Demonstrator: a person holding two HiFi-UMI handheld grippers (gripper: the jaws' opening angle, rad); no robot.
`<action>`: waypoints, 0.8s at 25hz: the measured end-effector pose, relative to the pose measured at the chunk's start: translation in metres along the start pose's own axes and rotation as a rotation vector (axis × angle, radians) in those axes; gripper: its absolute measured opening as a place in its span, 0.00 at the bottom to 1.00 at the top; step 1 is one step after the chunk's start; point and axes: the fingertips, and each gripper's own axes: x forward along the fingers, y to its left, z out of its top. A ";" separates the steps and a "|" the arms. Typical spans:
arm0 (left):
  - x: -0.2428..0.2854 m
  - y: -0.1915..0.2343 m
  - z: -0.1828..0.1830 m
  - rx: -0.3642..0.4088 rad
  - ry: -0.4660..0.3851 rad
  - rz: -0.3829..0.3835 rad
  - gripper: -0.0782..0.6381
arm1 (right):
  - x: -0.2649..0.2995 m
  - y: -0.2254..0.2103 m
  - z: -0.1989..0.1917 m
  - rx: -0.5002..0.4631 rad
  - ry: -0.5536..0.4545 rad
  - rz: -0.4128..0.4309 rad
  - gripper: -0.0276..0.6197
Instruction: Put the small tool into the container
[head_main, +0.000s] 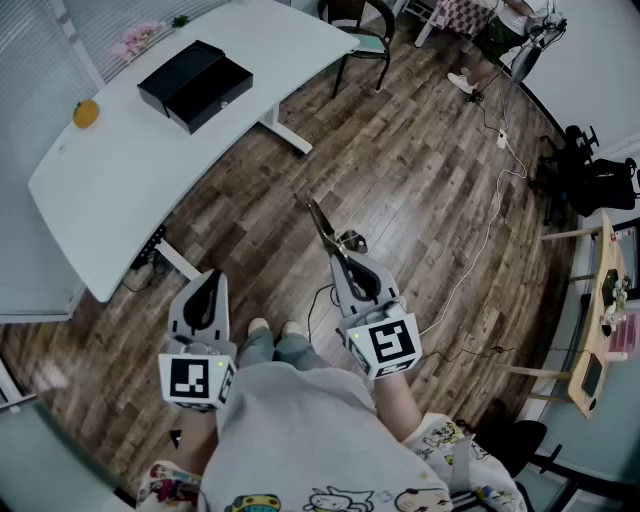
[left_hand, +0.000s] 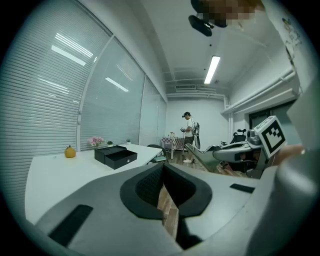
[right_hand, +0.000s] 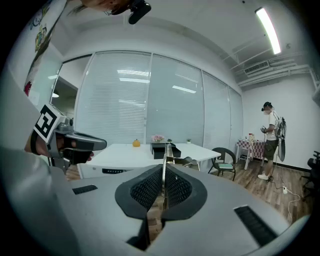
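My right gripper is shut on the small tool, a thin metal piece with a brassy tip that sticks out forward over the wooden floor. The right gripper view shows the tool as a narrow blade pinched between the pads. The container is a black box lying open on the white desk, far ahead and to the left of both grippers. My left gripper hangs low at my left side, shut with nothing in it. In the left gripper view the box lies on the desk to the left.
An orange fruit and a small pink flower pot sit on the desk. A dark chair stands at its far end. A white cable runs over the floor. A person stands at the back, and a wooden table is at the right.
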 end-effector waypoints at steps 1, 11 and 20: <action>-0.001 -0.001 -0.001 0.000 0.002 -0.006 0.12 | -0.001 0.001 0.000 0.005 -0.006 -0.005 0.05; 0.002 -0.013 0.003 0.013 -0.019 -0.016 0.12 | -0.022 -0.008 0.008 0.050 -0.058 -0.011 0.05; 0.007 -0.029 0.005 0.020 -0.036 0.037 0.12 | -0.031 -0.028 -0.003 0.054 -0.055 0.029 0.05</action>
